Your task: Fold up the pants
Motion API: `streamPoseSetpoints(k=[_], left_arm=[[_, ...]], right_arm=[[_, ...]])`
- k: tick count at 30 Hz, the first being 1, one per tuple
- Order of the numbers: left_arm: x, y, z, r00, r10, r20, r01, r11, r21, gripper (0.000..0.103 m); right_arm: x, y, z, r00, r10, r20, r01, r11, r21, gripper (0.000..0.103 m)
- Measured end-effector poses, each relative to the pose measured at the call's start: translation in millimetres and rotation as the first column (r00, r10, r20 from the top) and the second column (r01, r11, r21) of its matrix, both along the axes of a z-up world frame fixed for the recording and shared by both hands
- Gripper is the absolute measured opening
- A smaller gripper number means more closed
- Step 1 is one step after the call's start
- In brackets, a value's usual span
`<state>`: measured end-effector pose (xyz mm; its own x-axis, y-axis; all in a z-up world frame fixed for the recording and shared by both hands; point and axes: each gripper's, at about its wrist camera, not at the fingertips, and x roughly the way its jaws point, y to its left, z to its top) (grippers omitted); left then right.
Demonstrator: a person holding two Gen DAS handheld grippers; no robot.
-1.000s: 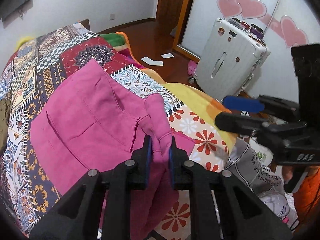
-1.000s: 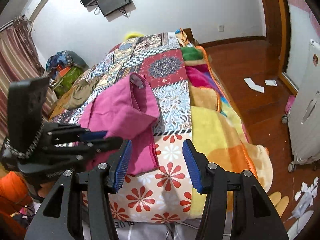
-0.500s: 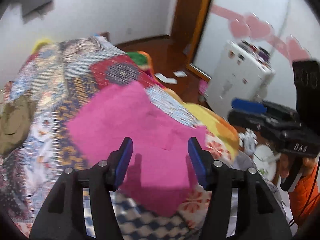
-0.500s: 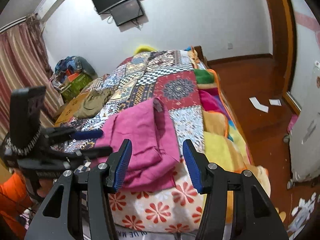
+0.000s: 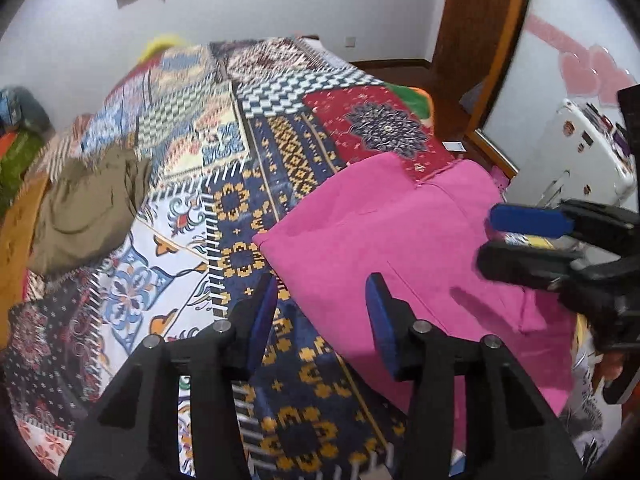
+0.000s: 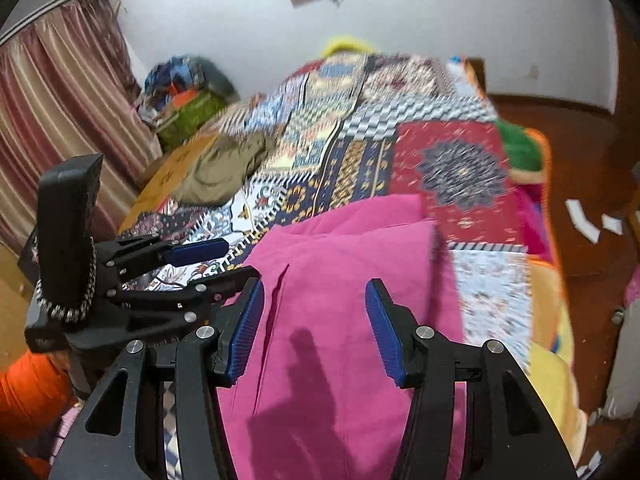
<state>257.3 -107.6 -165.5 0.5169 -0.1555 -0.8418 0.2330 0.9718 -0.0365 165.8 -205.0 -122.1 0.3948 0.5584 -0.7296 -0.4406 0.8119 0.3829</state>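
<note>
Pants [image 5: 404, 240], no legible writing

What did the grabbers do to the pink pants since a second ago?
The left gripper let go of the pink pants: a second ago it pinched a raised fold, now it is open and pulled back over the quilt. The pants dropped flat, folded. The right gripper stayed open, and the brown garment stayed put.
</note>
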Motion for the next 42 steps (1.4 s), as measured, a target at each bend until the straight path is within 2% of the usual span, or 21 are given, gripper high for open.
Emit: streamPoseSetpoints(k=[3,5,8,10,16,18,21,23,25,26,28,29,30,34,38,42], left_arm=[[10.3,3.6,-7.3,1.0,0.012,-0.01,-0.012,1.0,-0.005,0.047],[16.4,2.2,-13.7,1.0,0.011,-0.008,-0.011,1.0,0.026,0.047],[24.2,5.5,-23.0,0.999,0.011,-0.033,-0.01,1.0,0.02,0.047],[25.6,12.0,-19.7,0.999,0.014,-0.034,-0.014,1.0,-0.012,0.047],[28.2,29.5,0.9,0.999,0.032,0.022,-0.032,0.999,-0.004,0.047],[30.3,31.7,4.6,0.999,0.028,0.028,-0.028,1.0,0.006,0.047],[34.5,30.8,5.1,1.0,0.008,0.006,-0.008,1.0,0.003,0.048],[34.6,29.4,5.7,1.0,-0.016,-0.011,0.016,0.999,-0.032,0.054],[31.8,26.0,7.7,0.999,-0.045,-0.011,0.044,0.996,-0.074,0.071],[29.4,23.0,9.4,0.998,-0.062,0.0,0.062,0.994,-0.087,0.075],[25.9,13.5,10.1,0.996,-0.091,0.016,0.092,0.993,-0.069,0.09],[25.5,8.8,9.6,0.994,-0.106,0.018,0.107,0.993,-0.052,0.093],[25.9,3.2,7.2,0.992,-0.122,0.016,0.123,0.992,-0.032,0.094],[39.8,-10.7,-13.4,0.987,-0.157,-0.032,0.159,0.986,0.052,0.094],[58.6,-1.2,-31.6,0.986,-0.136,-0.099,0.136,0.991,-0.008,0.094],[69.8,0.9,-42.9,0.978,-0.143,-0.153,0.136,0.989,-0.055,0.094]], right_arm=[[16.4,12.4,-16.1,0.998,0.024,-0.059,-0.027,0.998,-0.052,0.049],[23.6,18.0,-26.2,0.994,0.039,-0.098,-0.047,0.995,-0.083,0.049],[22.3,14.3,-26.7,0.993,0.043,-0.111,-0.053,0.995,-0.086,0.049],[12.1,7.5,-16.0,0.996,0.035,-0.08,-0.042,0.996,-0.083,0.049],[-35.5,-12.3,20.2,0.999,0.024,0.044,-0.021,0.998,-0.054,0.05],[-54.3,-16.7,24.5,0.998,0.021,0.061,-0.019,0.999,-0.038,0.054],[-78.7,-20.4,19.6,0.998,0.01,0.055,-0.007,0.998,-0.058,0.054],[-90.7,-24.2,13.1,0.999,-0.019,0.044,0.022,0.997,-0.075,0.054],[-101.7,-34.6,6.8,0.998,-0.064,0.026,0.066,0.995,-0.077,0.054],[-107.8,-40.7,2.5,0.995,-0.097,0.017,0.098,0.992,-0.079,0.056],[-117.0,-48.6,-2.7,0.988,-0.156,0.016,0.157,0.983,-0.1,0.065],[-121.6,-53.0,-5.5,0.982,-0.188,0.017,0.189,0.976,-0.105,0.074],[-124.2,-56.3,-6.9,0.978,-0.209,0.017,0.21,0.973,-0.1,0.08],[-127.6,-68.2,-21.6,0.961,-0.275,-0.036,0.272,0.96,-0.064,0.081],[-123.8,-74.3,-38.6,0.95,-0.3,-0.087,0.296,0.953,-0.056,0.081],[-120.3,-75.2,-43.4,0.952,-0.294,-0.091,0.291,0.956,-0.042,0.081]])
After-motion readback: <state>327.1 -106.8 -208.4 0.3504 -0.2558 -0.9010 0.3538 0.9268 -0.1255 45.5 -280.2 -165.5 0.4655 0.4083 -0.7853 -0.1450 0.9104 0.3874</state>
